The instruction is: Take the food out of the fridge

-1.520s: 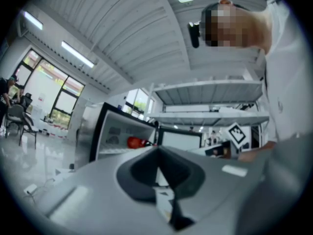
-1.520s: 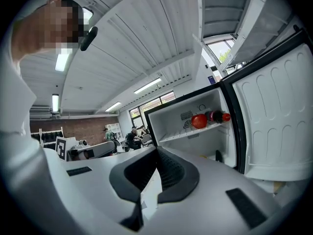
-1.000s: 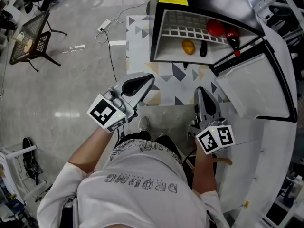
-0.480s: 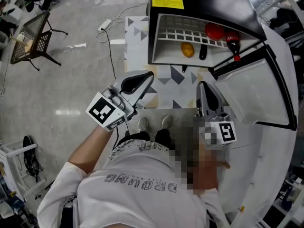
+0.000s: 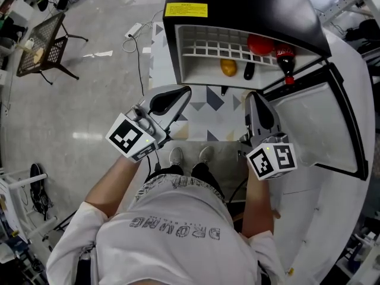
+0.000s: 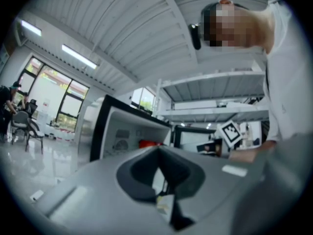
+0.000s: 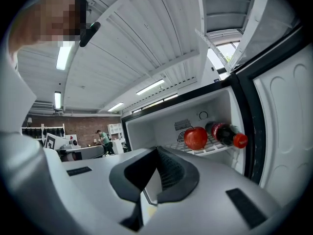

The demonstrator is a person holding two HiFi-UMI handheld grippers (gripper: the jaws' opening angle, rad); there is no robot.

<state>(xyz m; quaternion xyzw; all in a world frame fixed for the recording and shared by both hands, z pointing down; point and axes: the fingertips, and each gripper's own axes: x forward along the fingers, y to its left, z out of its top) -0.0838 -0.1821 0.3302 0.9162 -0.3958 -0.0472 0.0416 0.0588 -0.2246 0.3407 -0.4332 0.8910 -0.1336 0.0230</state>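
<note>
Apple [image 7: 195,137], round glossy red, sits beside a red-capped dark bottle [image 7: 226,133]; left gripper [image 6: 159,150] and right gripper [image 7: 157,151] pressed together, empty.

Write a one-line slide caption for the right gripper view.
Shut, empty right gripper faces the open fridge; a red apple and red-capped bottle lie on its wire shelf.

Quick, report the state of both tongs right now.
Left tongs: closed, holding nothing.
Right tongs: closed, holding nothing.
</note>
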